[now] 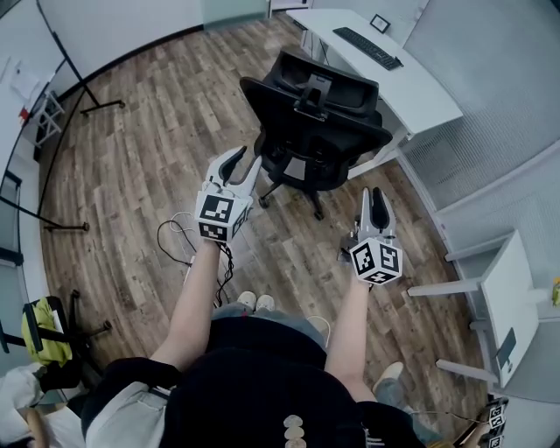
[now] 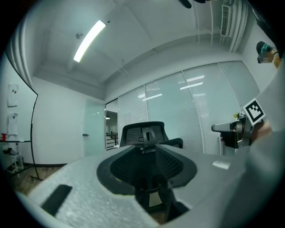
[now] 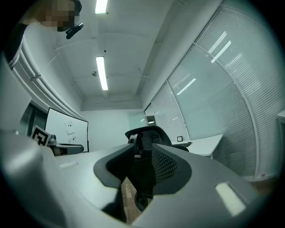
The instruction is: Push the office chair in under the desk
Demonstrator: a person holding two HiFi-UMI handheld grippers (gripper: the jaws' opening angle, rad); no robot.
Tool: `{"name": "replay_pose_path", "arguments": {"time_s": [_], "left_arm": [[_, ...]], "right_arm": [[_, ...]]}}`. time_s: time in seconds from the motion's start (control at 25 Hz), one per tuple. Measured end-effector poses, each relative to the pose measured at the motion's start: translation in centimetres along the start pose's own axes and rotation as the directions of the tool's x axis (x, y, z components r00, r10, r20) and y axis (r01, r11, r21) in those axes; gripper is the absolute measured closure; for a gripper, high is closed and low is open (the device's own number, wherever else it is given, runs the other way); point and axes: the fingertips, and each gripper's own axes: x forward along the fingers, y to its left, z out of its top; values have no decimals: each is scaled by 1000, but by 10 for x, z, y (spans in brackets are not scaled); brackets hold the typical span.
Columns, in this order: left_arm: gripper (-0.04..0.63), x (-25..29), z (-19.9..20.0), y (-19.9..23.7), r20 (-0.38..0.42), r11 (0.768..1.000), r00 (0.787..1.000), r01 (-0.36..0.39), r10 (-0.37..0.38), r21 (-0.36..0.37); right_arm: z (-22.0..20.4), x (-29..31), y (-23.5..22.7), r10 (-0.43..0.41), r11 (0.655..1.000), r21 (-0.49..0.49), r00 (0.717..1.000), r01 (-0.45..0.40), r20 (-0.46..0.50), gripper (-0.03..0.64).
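A black mesh office chair (image 1: 315, 114) stands on the wood floor with its back toward me, pulled out from the white desk (image 1: 411, 83) behind it. My left gripper (image 1: 243, 168) hovers just short of the chair's left side, its jaws apart with nothing between them. My right gripper (image 1: 372, 203) is held lower and further back, off the chair's right rear, also open and empty. In the left gripper view the chair (image 2: 144, 133) shows through the gap between the jaws. The right gripper view frames the chair (image 3: 149, 133) the same way.
A keyboard (image 1: 367, 48) and a small frame (image 1: 380, 24) lie on the desk. Another white table (image 1: 512, 297) stands at the right. Cables (image 1: 179, 236) trail on the floor by my left arm. Stand legs (image 1: 83, 87) and a yellow-green bag (image 1: 44, 328) sit at the left.
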Motion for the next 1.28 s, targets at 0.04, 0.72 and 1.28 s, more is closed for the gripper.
{"name": "replay_pose_path", "arguments": {"time_s": [0.04,0.72,1.28], "left_arm": [[452,1,-1,-1,-5,1000,1000,-1,1,0],[368,49,-19,25,-26,1000,1000,-12,12,8],[368,191,-19,91,-40,991,994,108,-105,83]], "right_arm": [[-1,1,-2,5,1000,3,1000,-5,-1,505],[-13,65,-25,63,998,-14,998,-64,-28,463],[-14,191,-61,-1,998,-63,1000,0,-10,463]]}}
